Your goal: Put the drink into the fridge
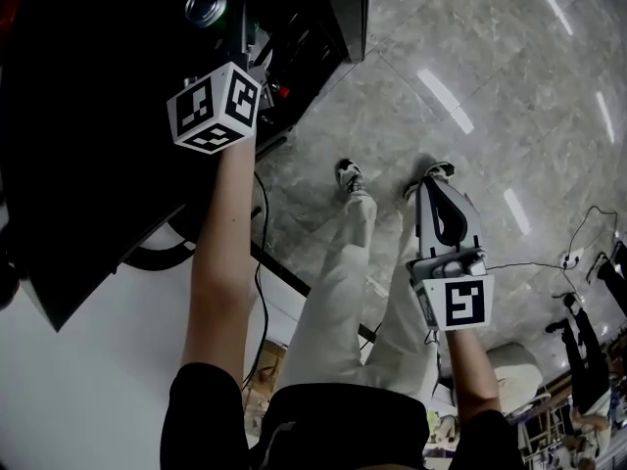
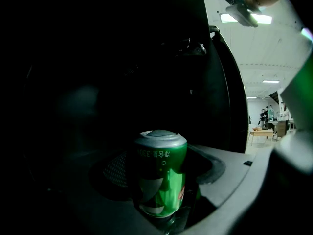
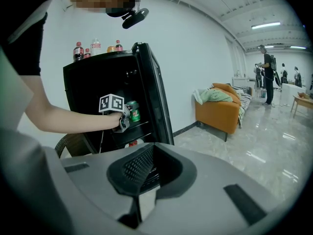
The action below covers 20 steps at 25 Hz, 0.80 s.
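Green can (image 2: pixel 160 173), standing upright, silver top up. Held between the jaws of the left gripper (image 1: pixel 233 29), jaws spread wide and pressed on the can's two sides. Sits inside the dark black fridge (image 3: pixel 88 82), up front by a shelf, about halfway up. Hard to tell if the can's bottom touches that shelf. Just behind the can, the black and white marker cube (image 1: pixel 216 106) on the left gripper, then a bare arm reaching in from outside. Beside the arm, the fridge door (image 3: pixel 157 97), swung open and standing on edge. Up on top of the fridge, a few bottles (image 3: pixel 95 47) in a row. Lower down and well apart from the fridge, the right gripper (image 1: pixel 443 179), jaws closed together with nothing in them, pointing down at the shiny grey floor (image 1: pixel 470 67). Next to it, white trousers (image 1: pixel 338 302) and two shoes (image 1: pixel 349 175) on the floor. Far off by the white wall, an orange sofa (image 3: pixel 222 109) with cloth piled on it.
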{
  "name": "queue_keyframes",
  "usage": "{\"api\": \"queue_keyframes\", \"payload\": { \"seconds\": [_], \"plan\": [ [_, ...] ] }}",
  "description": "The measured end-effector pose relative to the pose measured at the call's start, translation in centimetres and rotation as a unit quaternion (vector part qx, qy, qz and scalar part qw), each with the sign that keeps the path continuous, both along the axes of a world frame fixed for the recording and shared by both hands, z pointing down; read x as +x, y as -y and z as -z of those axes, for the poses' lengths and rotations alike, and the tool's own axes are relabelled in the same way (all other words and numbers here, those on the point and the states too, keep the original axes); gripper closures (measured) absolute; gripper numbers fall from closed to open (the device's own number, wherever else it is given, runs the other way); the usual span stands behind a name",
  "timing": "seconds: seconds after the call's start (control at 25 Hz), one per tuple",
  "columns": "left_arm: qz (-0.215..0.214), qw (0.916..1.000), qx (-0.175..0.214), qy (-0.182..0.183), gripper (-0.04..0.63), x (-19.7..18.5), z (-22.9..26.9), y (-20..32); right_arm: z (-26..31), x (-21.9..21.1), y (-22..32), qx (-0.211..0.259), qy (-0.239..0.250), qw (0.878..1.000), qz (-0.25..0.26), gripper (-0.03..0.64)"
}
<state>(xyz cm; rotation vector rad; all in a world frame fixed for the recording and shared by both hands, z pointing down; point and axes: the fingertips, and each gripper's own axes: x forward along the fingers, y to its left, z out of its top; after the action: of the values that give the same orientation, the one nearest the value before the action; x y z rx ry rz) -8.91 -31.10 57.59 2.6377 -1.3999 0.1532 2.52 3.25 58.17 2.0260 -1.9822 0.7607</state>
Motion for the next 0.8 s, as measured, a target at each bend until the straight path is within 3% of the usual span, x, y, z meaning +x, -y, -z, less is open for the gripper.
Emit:
{"api": "queue_keyframes", "payload": {
  "seconds": [0.32,0.56,0.8],
  "plan": [
    [0.009,1.0000,0.004,0.000,0.259,-0.1,-1.5,1.3,-1.6,-0.1,-1.0,-0.016,-0.001,1.000,0.004,0.603],
    [0.007,0.9995,0.029,-0.001,0.258,-0.6,-1.4,1.6,-1.6,-0.2,-1.1,-0.015,-0.001,1.000,0.003,0.603],
    [-0.005,0.9993,0.031,0.019,0.258,-0.3,-1.6,1.1,-1.3,0.4,-1.0,-0.009,-0.001,1.000,0.006,0.603]
  ]
}}
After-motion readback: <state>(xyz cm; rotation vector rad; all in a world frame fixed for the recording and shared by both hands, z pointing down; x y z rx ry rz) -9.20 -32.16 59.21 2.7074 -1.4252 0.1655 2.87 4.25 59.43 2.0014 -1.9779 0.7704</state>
